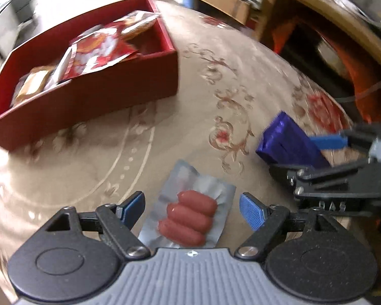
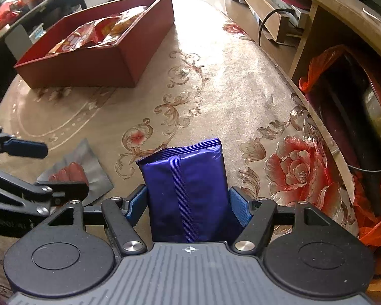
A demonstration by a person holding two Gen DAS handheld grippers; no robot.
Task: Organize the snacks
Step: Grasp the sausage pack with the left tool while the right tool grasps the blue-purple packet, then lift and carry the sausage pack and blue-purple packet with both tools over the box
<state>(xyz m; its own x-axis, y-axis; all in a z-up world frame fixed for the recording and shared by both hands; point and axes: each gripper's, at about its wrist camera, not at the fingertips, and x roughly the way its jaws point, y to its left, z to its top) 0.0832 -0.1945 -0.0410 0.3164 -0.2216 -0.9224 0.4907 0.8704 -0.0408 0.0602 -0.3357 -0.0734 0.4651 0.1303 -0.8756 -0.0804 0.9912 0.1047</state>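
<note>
Hiding purple packet's (image 2: 188, 190) lower end.

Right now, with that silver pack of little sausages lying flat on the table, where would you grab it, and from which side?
Probably across the sausage bulge of the sausage pack, coming straight down from above. The pack lies flat, so its thin foil edges give little to pinch, while the raised sausages do. The left gripper hangs over it, pads open on either side, not touching.
</note>
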